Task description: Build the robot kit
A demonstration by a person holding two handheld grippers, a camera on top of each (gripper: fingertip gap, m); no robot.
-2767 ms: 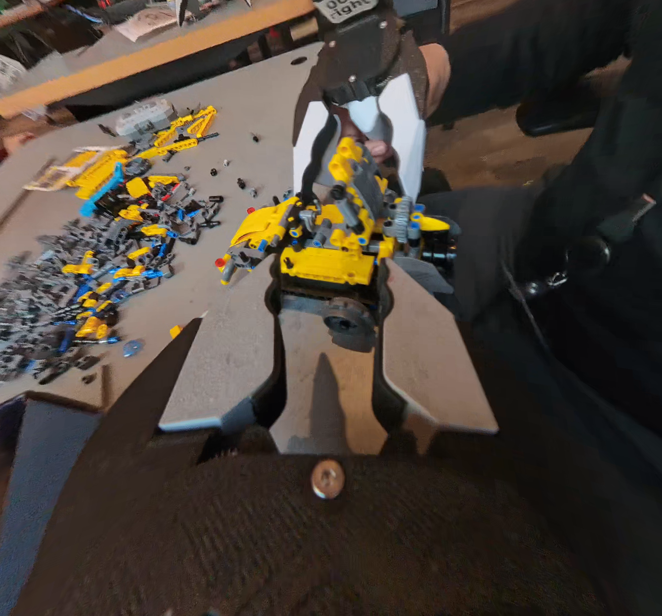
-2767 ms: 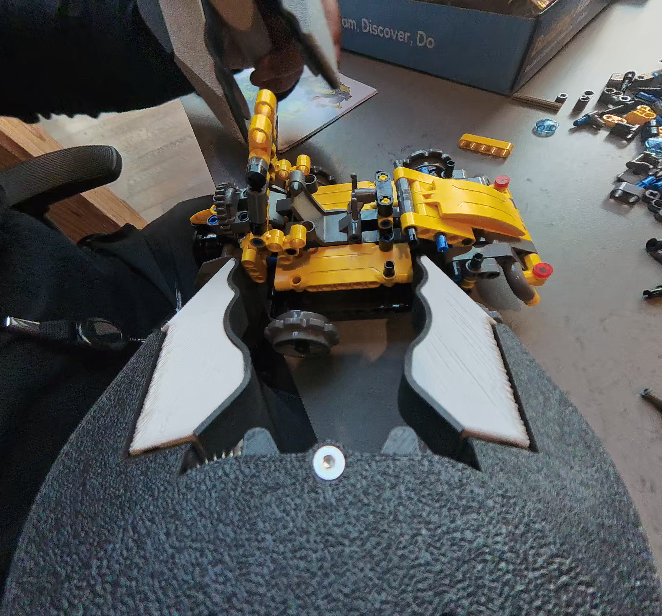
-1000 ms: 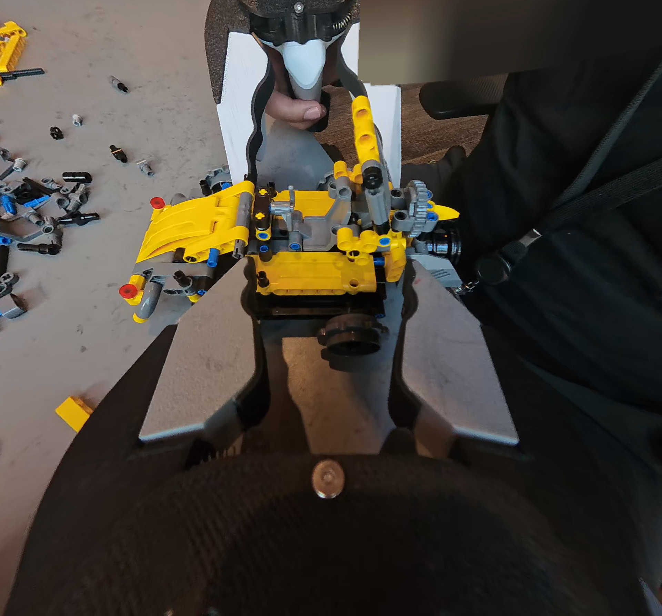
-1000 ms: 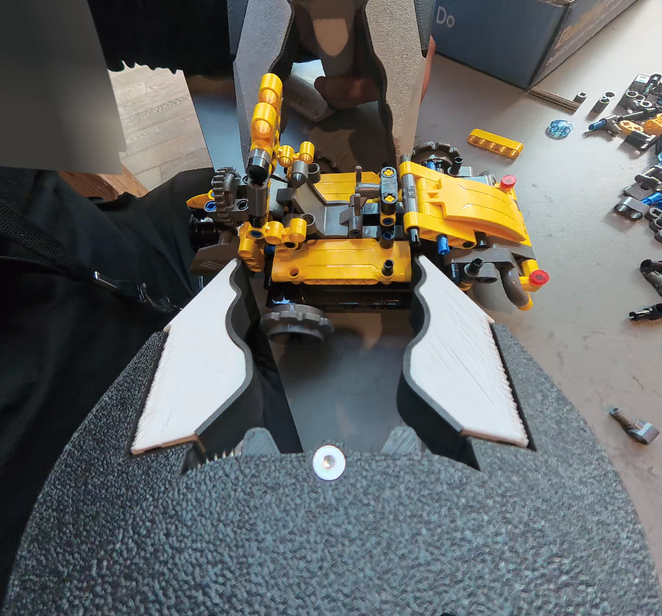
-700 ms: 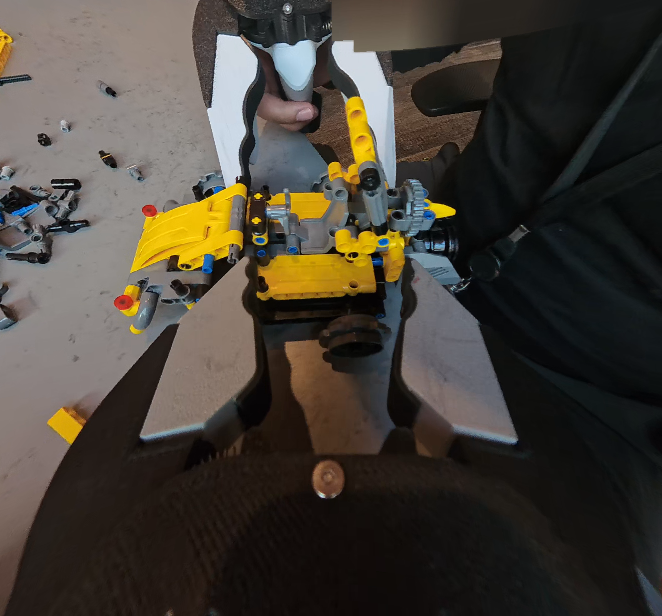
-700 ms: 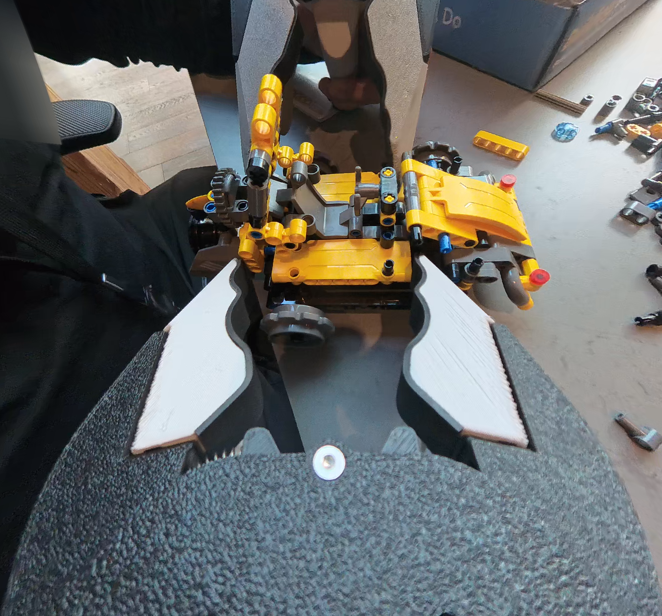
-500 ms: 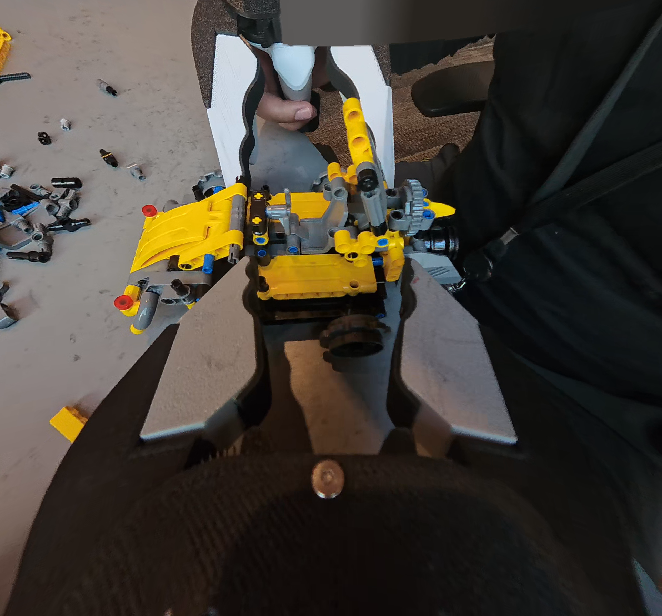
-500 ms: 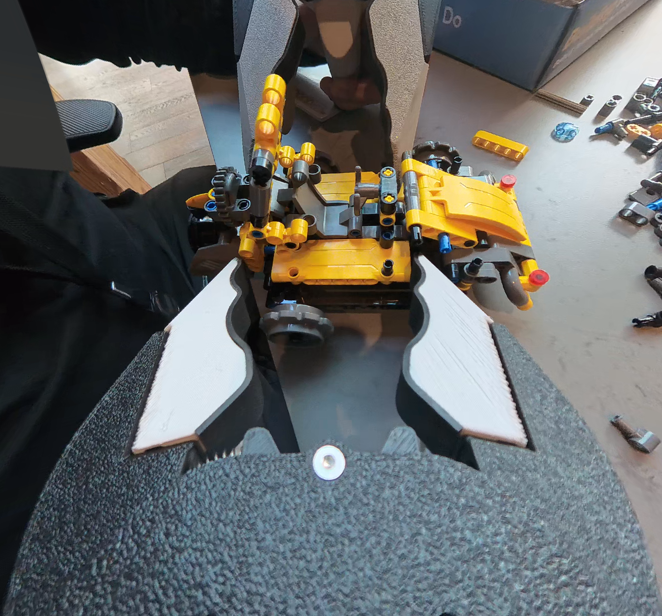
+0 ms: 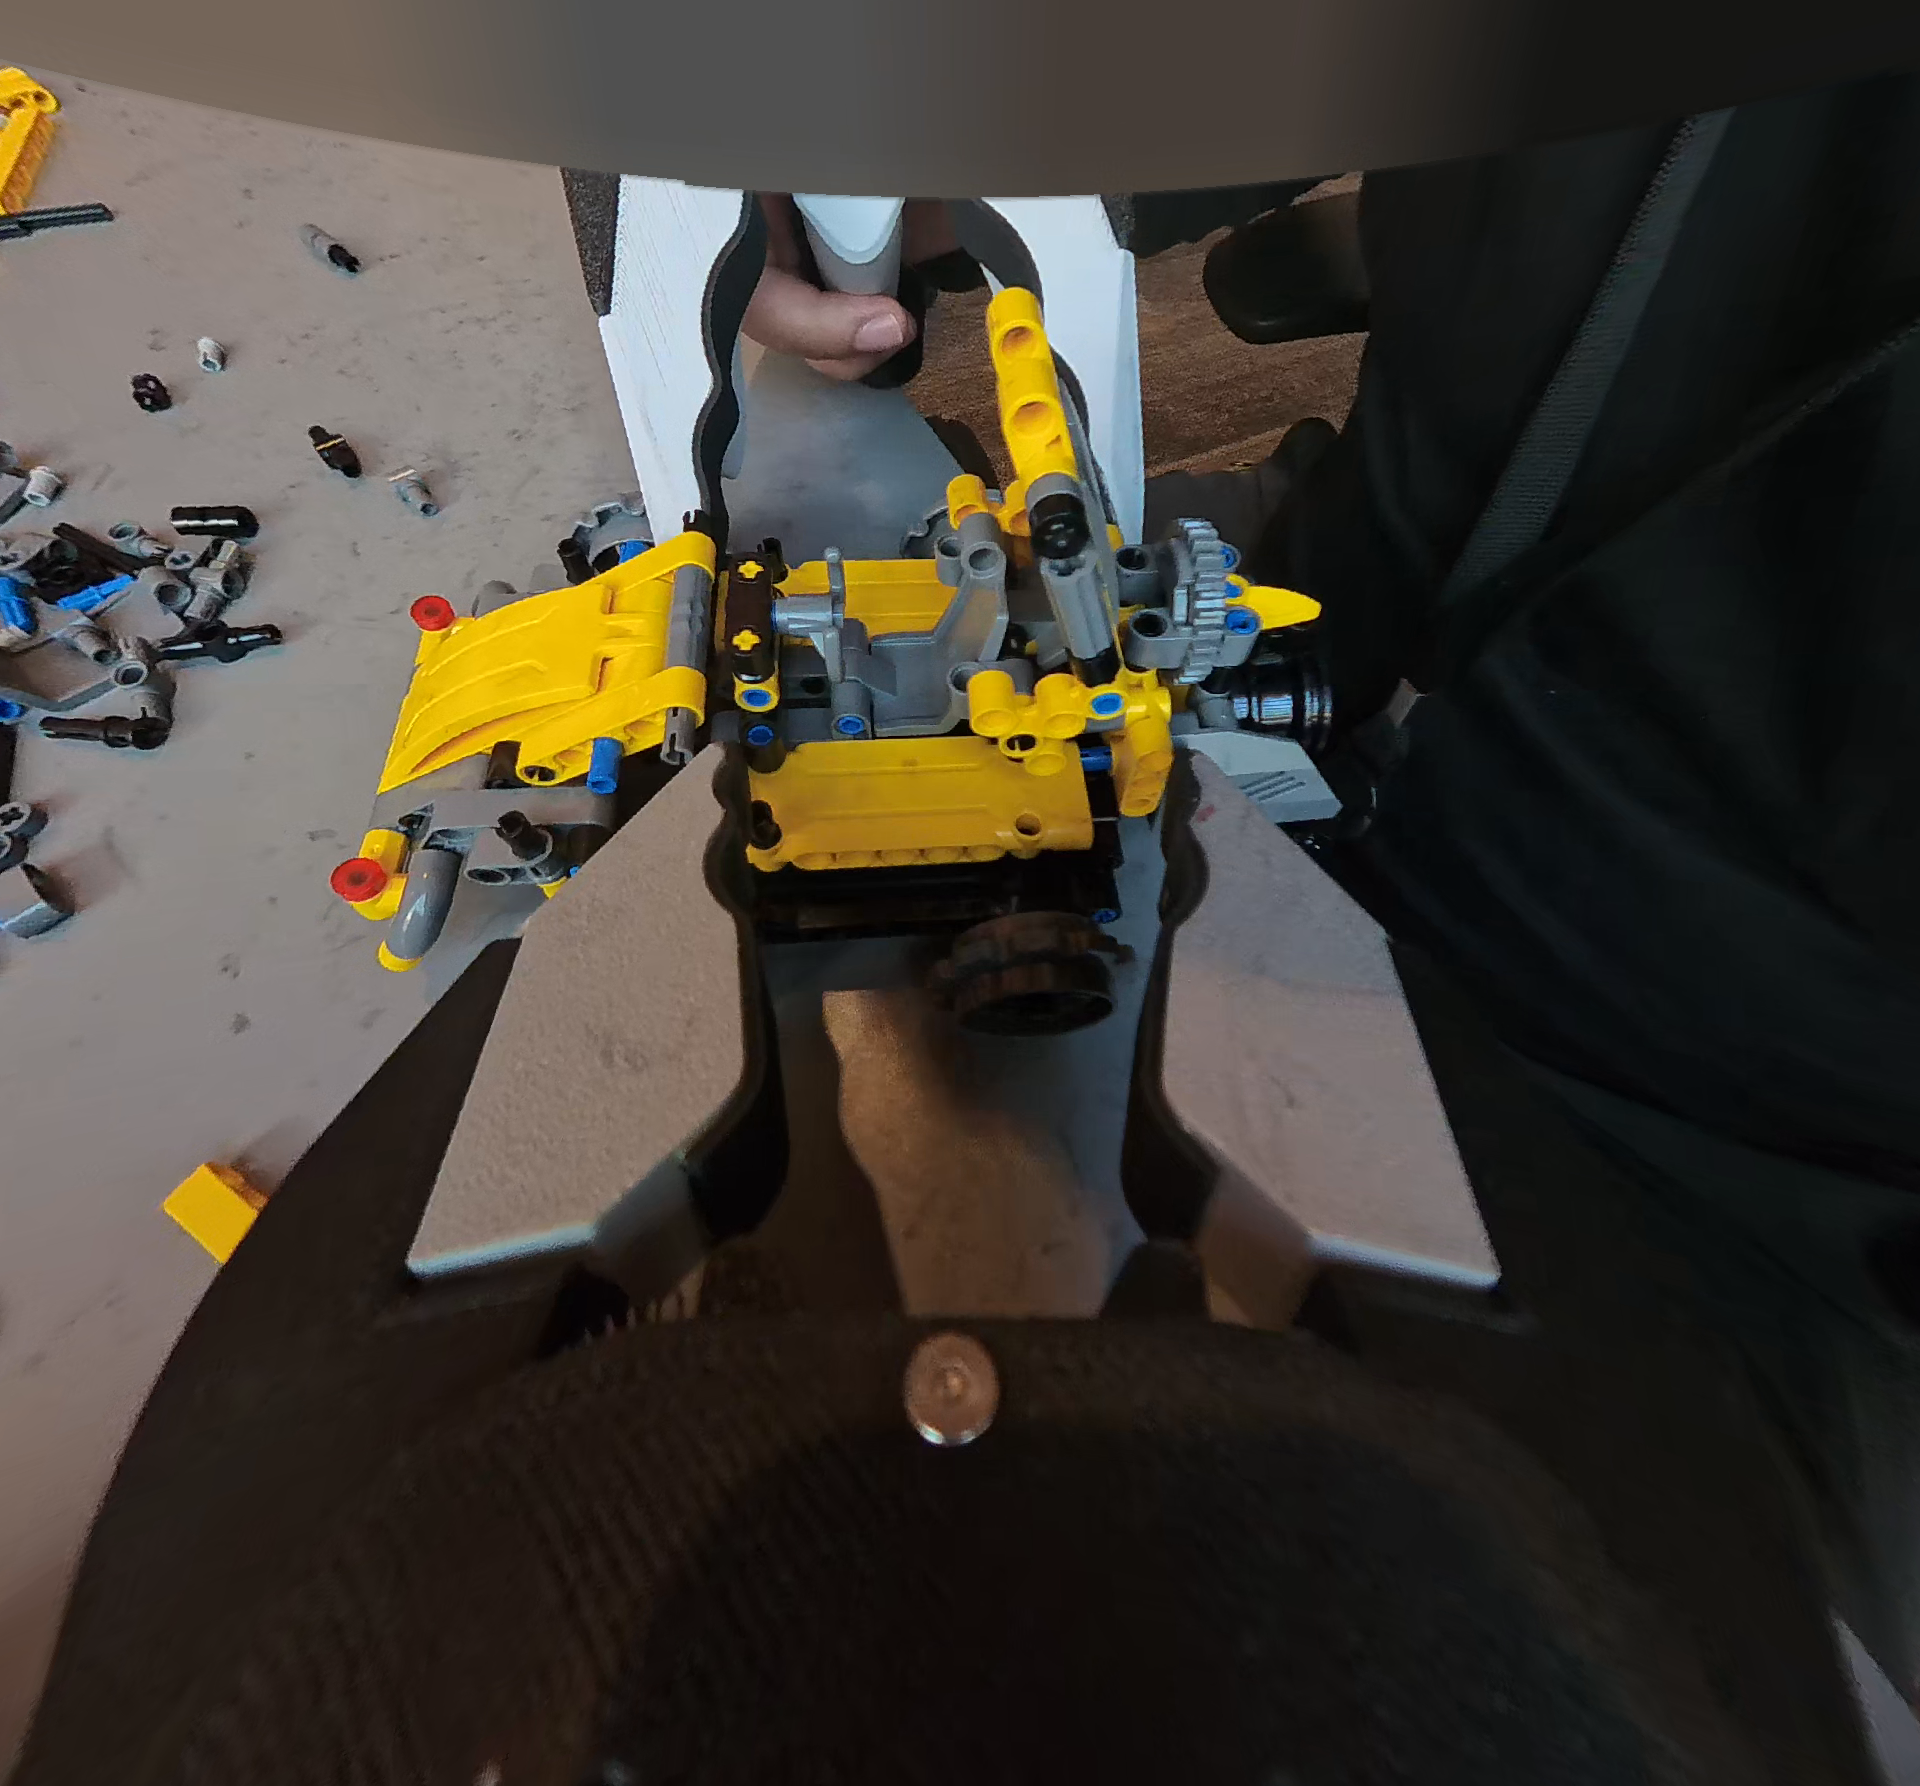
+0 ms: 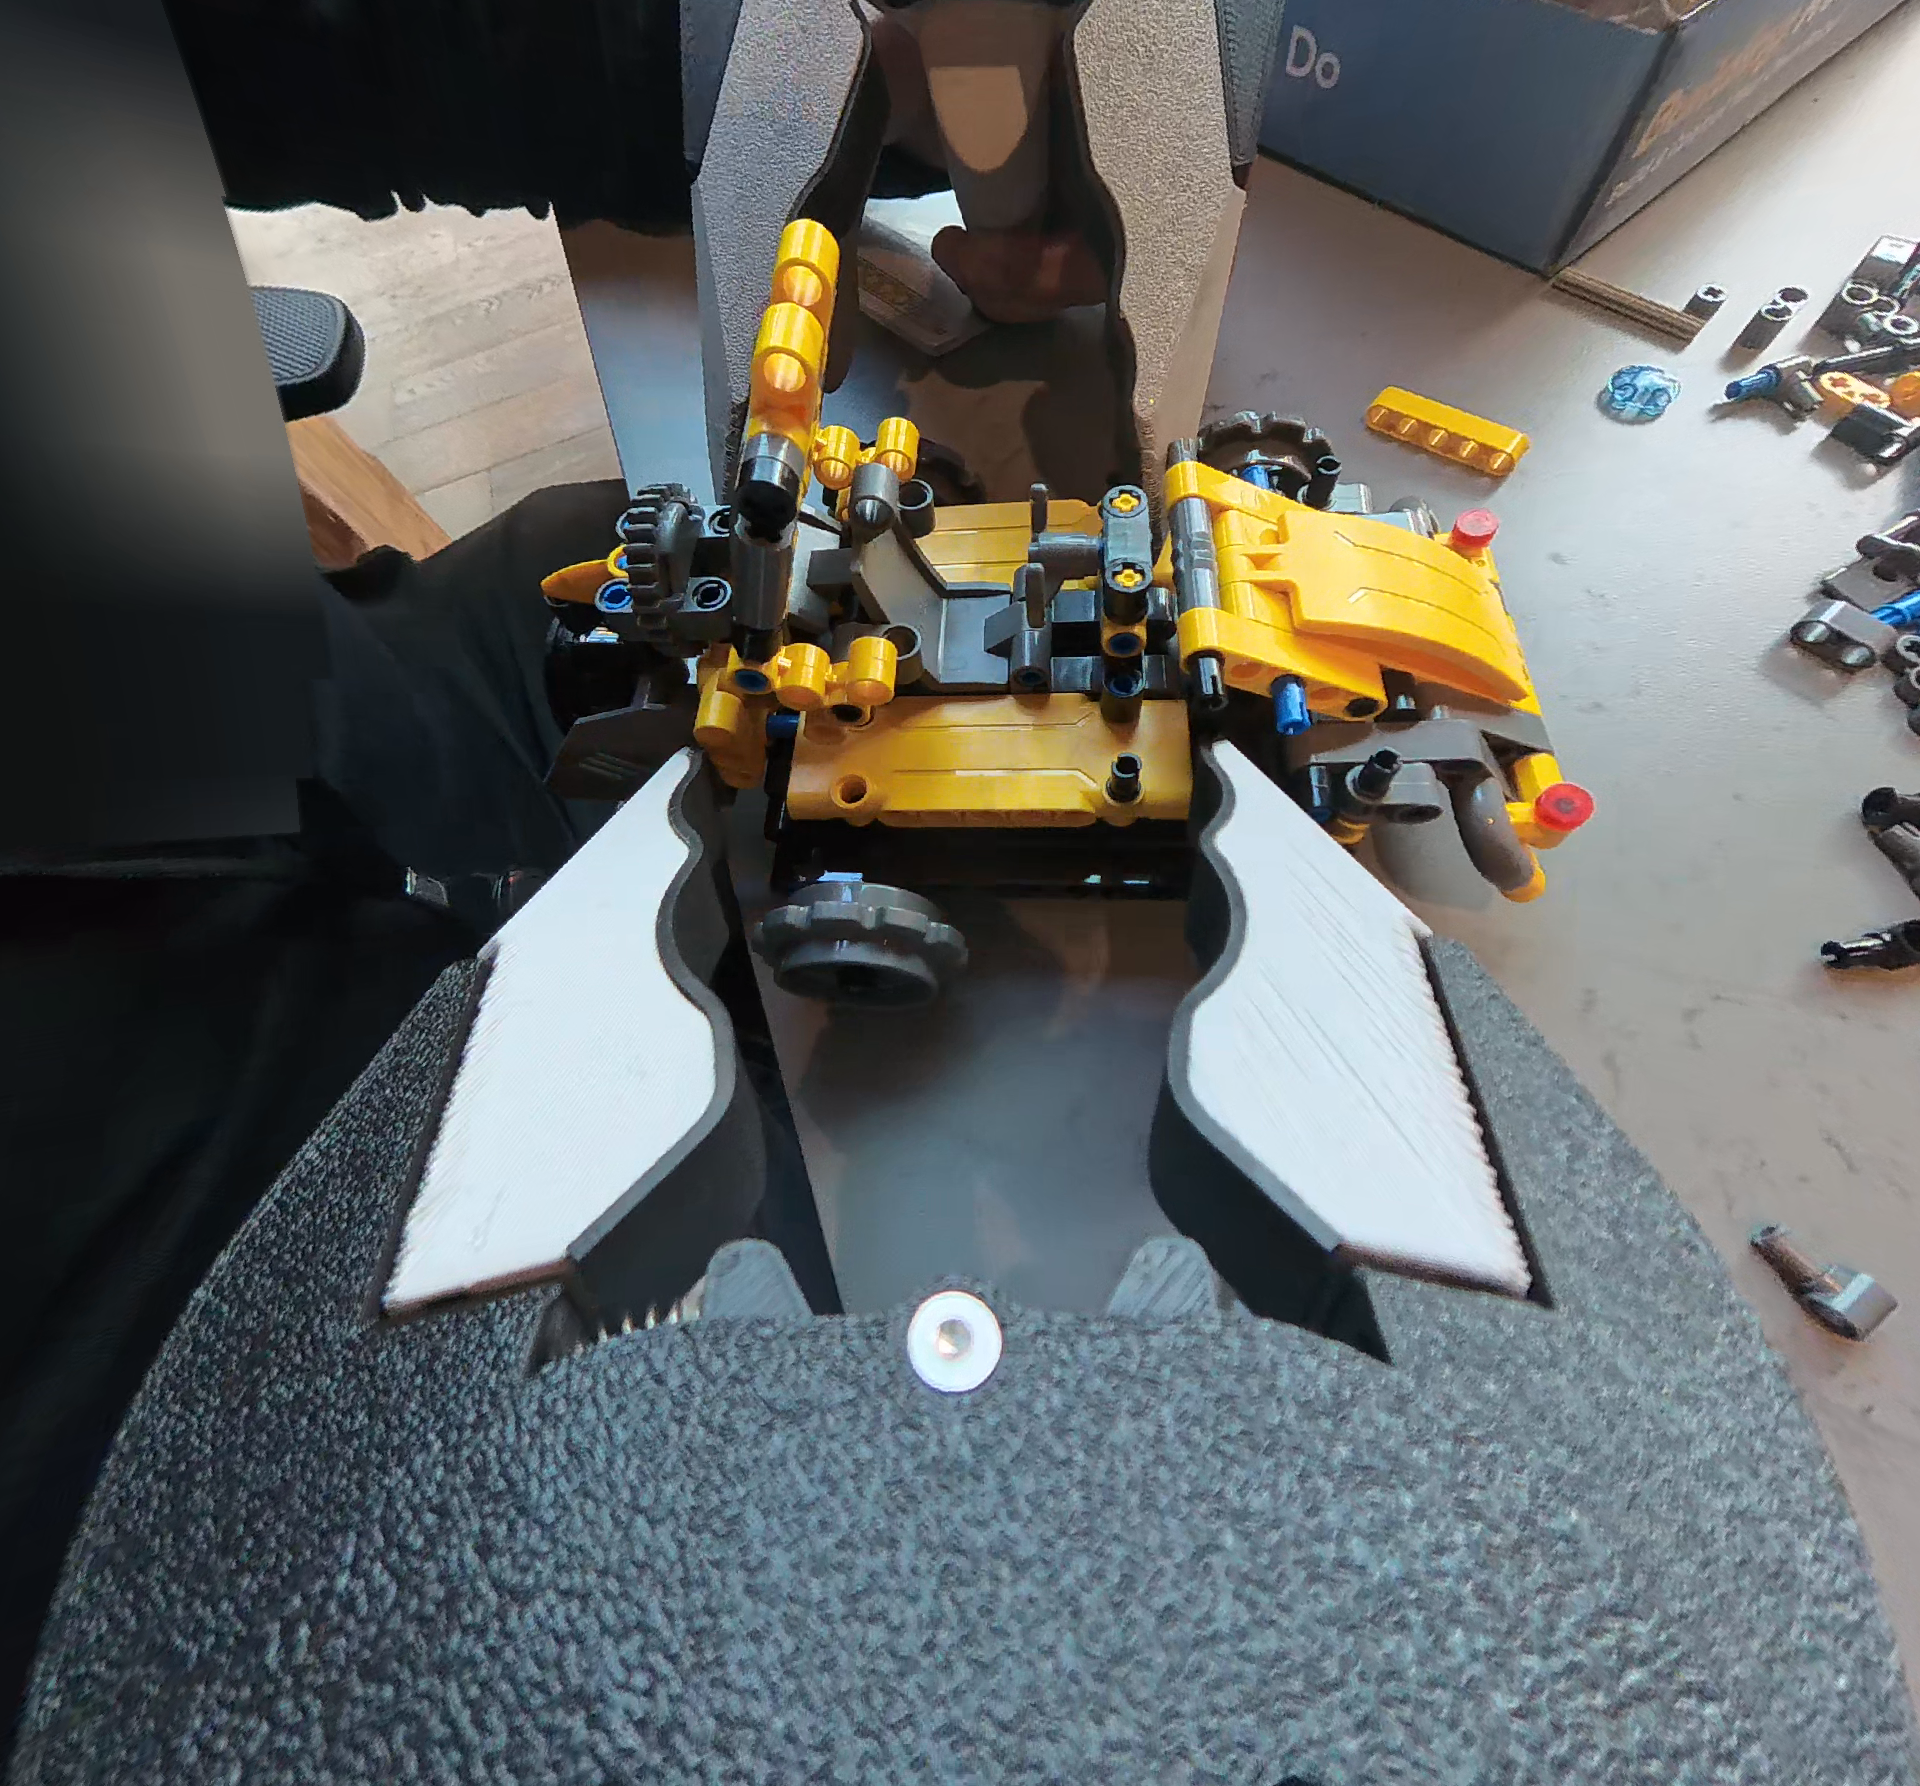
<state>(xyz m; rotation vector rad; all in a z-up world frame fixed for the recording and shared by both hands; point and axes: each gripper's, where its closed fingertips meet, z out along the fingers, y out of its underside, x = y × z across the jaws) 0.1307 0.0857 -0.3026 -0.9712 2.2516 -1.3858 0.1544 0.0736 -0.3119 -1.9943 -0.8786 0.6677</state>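
Observation:
A yellow, grey and black brick-built vehicle [image 9: 914, 791] sits at the near edge of the grey table [image 9: 260, 386], with its yellow hood [image 9: 551, 676] pointing onto the table. A yellow beam [image 9: 1029, 386] stands upright at its rear. My left gripper [image 9: 945, 801] is shut on the vehicle's body across its yellow side panel. My right gripper [image 10: 951, 770] is shut on the same vehicle [image 10: 987, 780] from the opposite side. Each gripper shows beyond the vehicle in the other's view: the white fingers [image 9: 665, 365] and the grey fingers [image 10: 769, 178].
Loose small pieces [image 9: 114, 614] and a yellow brick [image 9: 213, 1206] lie on the table. A blue cardboard box [image 10: 1455, 105], a yellow beam [image 10: 1444, 427], more pieces [image 10: 1870, 593] and a grey connector [image 10: 1818, 1295] also lie there. A person in black [image 9: 1662, 697] sits close against the table edge. Left tips to right tips: about 4 cm.
Since 2.8 s ago both grippers have swung to face each other squarely across the vehicle, which has levelled out. Over the last second almost nothing has moved.

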